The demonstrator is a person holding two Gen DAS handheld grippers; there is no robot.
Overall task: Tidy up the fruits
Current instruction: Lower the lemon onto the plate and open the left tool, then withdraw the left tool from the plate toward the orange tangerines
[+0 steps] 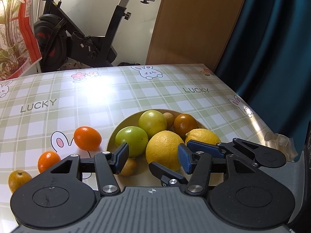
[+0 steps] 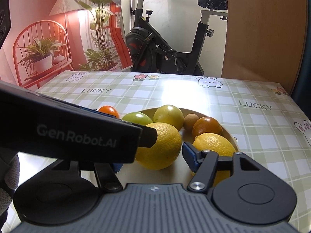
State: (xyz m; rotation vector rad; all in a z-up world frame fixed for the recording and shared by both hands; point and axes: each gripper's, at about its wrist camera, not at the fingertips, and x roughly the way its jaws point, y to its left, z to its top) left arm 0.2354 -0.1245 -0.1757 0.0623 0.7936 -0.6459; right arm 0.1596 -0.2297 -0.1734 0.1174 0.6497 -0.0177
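A pale plate (image 1: 121, 125) holds a big yellow lemon (image 1: 163, 149), a second lemon (image 1: 204, 135), two green fruits (image 1: 134, 141), a dark orange (image 1: 184, 124) and a small tan fruit (image 1: 168, 118). Three mandarins (image 1: 87, 137) lie on the cloth left of the plate. My left gripper (image 1: 153, 152) stands open with the big lemon just ahead of its pads. From the right, my right gripper (image 2: 153, 157) is open around the same lemon (image 2: 159, 145), with a narrow gap at its right pad (image 2: 189, 158). The left gripper's body hides its left pad.
The table (image 1: 136, 97) has a green checked cloth with bunnies. A crumpled clear wrapper (image 1: 279, 143) lies at its right edge. Behind the table stand an exercise bike (image 1: 77, 38) and a wooden panel (image 1: 194, 23). A blue curtain (image 1: 272, 58) hangs on the right.
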